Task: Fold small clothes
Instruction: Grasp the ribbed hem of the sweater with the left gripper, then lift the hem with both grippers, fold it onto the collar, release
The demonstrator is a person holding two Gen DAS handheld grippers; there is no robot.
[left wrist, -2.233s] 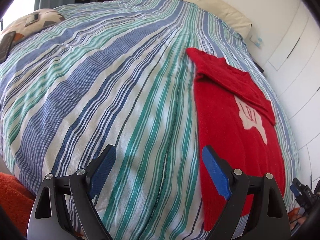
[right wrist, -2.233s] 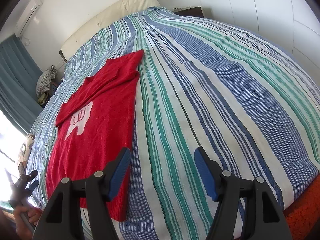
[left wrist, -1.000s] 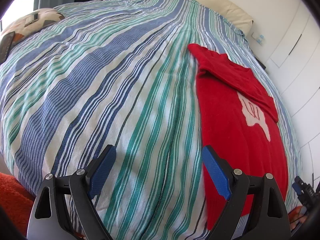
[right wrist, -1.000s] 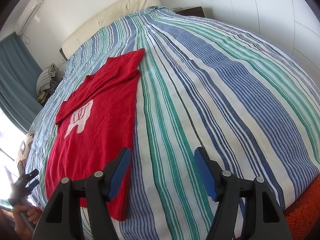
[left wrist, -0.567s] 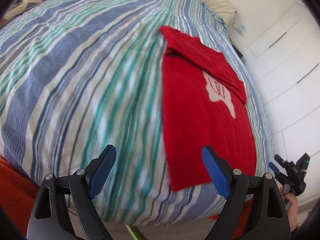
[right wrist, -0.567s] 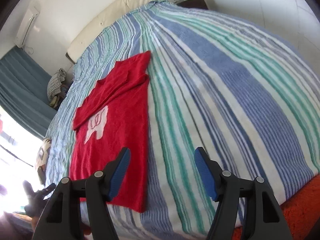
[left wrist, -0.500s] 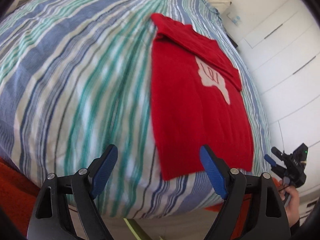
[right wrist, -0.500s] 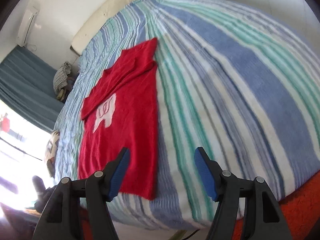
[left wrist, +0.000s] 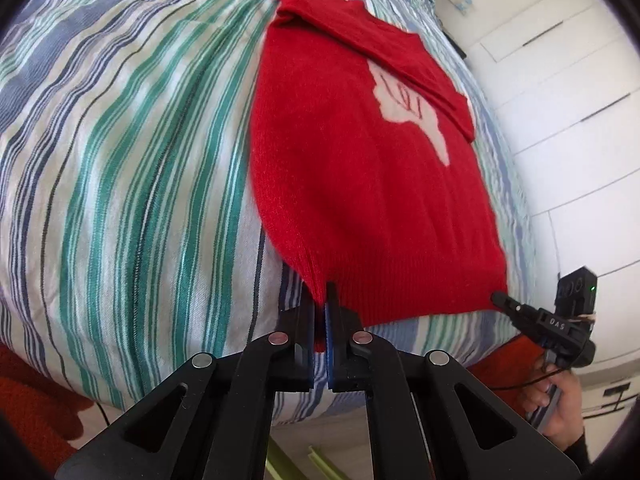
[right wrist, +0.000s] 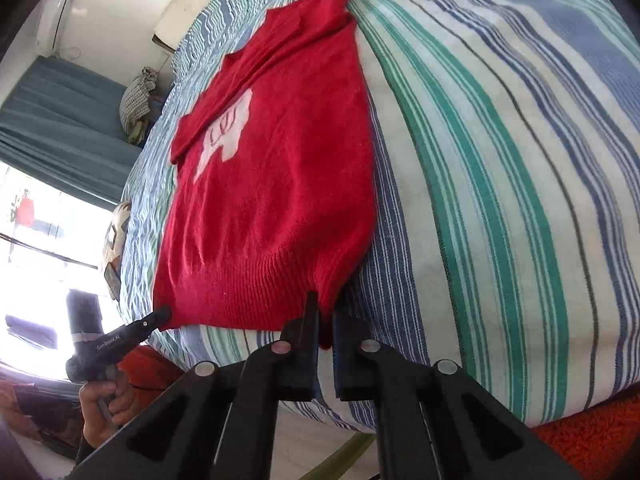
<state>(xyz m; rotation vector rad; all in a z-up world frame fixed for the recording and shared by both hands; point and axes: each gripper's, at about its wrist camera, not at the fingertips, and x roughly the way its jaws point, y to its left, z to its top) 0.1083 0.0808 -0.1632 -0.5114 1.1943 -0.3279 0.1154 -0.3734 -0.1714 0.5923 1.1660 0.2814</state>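
the red sweater lies flat on the striped bed, hem at the near edge of the mattress, sleeves folded across the chest over the white motif. left gripper has its jaws pressed together on the hem's left corner, a tuck of ribbed knit pinched between the blue pads. right gripper matches it, jaws clamped on the hem's right corner, red knit bunched up between them. in the left view the other tool shows off to the right with its tip at the far hem corner, a hand under it; the right view shows the same thing mirrored, hand low at the left.

how will it handle? it looks a soft, light knit, limp all the way, so it should sag between the two pinch points and drape wherever it is carried. the ribbed hem looks the firmest part and the sensible place to hold, one corner each, which is just where the jaws sit. the knit looks fuzzy enough not to slip, though a shallow bite on the very edge could pull free. next step, i judge, is lifting the hem and carrying it up toward the collar, both corners level so the fold lands square. the sleeves may shift if it drags.
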